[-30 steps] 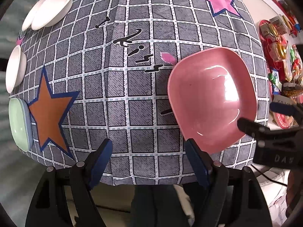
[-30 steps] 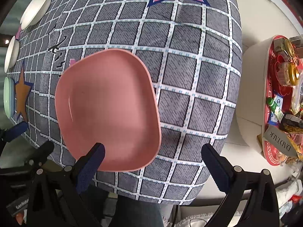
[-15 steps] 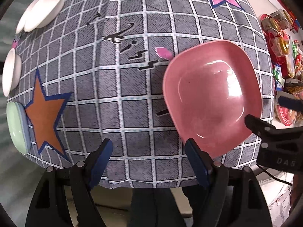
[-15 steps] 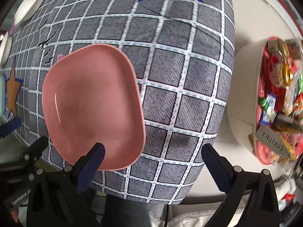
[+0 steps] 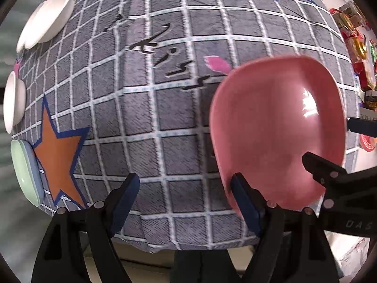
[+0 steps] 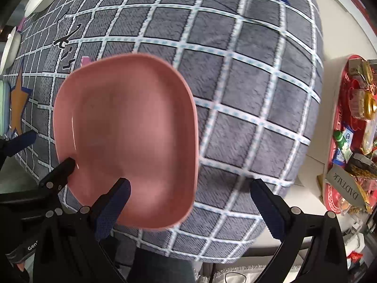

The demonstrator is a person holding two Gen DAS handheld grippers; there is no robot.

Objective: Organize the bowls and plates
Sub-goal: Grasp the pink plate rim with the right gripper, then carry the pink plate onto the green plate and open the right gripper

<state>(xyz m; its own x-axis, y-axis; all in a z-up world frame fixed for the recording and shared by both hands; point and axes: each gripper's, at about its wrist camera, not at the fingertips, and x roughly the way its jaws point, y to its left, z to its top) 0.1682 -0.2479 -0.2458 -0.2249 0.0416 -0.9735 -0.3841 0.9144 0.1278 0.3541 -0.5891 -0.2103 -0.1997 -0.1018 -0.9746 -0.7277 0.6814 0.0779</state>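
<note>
Table (image 5: 165, 122) w/ grey checked cloth, stars printed on it. Pink plate (image 5: 275, 127) lies near the front edge, right of centre. White bowls (image 5: 47, 16) and a green plate (image 5: 23, 167) sit along the far left edge. Left gripper (image 5: 186, 198) jaws apart, right pad beside plate rim; right gripper (image 6: 188, 202) jaws wide apart, left pad over plate, nothing clamped.
</note>
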